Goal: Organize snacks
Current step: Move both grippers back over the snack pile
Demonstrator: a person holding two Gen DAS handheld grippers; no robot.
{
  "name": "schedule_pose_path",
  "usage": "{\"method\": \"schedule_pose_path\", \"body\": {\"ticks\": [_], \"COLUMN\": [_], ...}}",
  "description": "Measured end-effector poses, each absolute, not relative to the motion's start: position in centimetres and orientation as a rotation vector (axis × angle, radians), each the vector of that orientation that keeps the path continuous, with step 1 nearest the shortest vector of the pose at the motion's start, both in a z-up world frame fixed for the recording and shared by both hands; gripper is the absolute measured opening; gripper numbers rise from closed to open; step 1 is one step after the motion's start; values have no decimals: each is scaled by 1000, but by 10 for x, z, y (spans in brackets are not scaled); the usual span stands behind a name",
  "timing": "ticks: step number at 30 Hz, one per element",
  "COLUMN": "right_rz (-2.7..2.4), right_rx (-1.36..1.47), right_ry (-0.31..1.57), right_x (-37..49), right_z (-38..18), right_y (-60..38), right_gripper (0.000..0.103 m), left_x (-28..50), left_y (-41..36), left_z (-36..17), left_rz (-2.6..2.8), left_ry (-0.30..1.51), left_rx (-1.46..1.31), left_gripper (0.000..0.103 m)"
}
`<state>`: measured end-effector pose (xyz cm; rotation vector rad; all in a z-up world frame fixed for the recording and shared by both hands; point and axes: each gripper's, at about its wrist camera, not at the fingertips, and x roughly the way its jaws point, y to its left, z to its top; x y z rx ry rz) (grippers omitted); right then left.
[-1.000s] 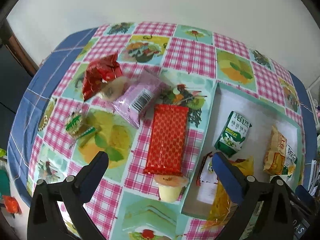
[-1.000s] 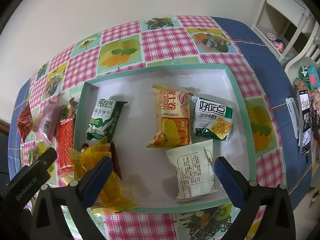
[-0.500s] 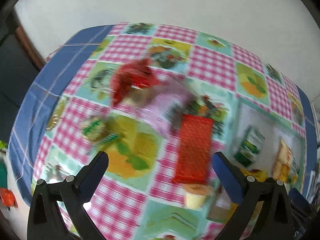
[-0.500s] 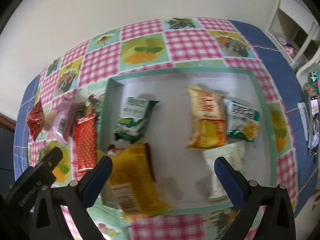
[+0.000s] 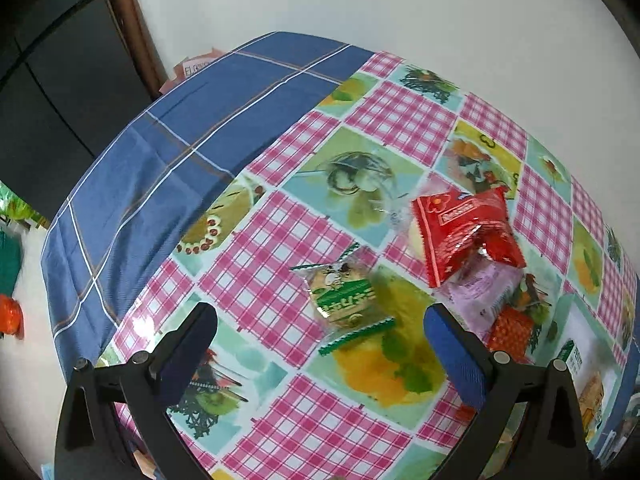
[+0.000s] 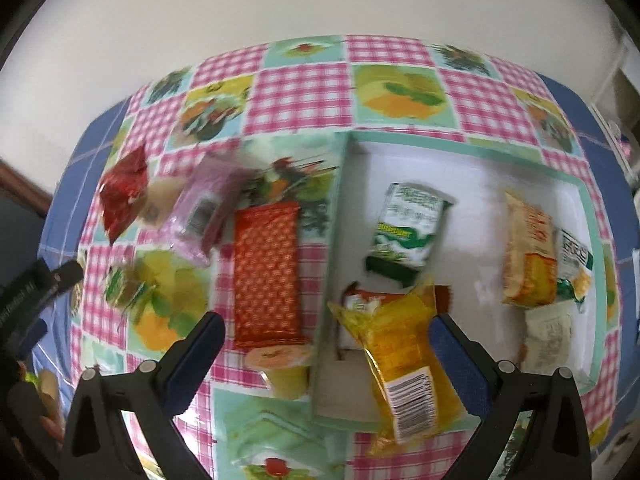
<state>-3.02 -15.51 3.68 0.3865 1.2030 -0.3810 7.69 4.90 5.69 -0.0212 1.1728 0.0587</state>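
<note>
My left gripper is open and empty, low over the checked tablecloth, just short of a small green snack packet. A red bag, a pink packet and an orange-red packet lie beyond it to the right. My right gripper is open and empty above the orange-red packet and a jelly cup. The white tray holds a green biscuit pack, a yellow bag and several other packets.
The left gripper's body shows at the left edge of the right wrist view. The table's left edge with blue cloth drops off to the floor. A white wall stands behind the table.
My left gripper has swung left and down toward the small green packet. My right gripper has shifted left, so the tray's left wall and the loose snacks now sit ahead of it. Nothing was picked up.
</note>
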Motion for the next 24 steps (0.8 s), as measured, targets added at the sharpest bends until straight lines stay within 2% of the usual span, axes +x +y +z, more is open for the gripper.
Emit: {"method": "schedule_pose_path", "body": {"ticks": [6, 14, 24], "right_rz": [-362, -380, -273], "right_rx": [320, 261, 290], "right_ry": [1230, 1167, 1161], "right_x": [-28, -33, -36], "right_z": [34, 54, 57], "right_y": [-138, -135, -119], "right_gripper": [103, 103, 101], "left_x": [72, 65, 67], "left_y": [39, 31, 36], "left_z": [47, 49, 51], "left_rz": [15, -31, -39], "left_ry": [1216, 1219, 1228], "left_rx": [25, 30, -2], "left_gripper": [103, 103, 103]}}
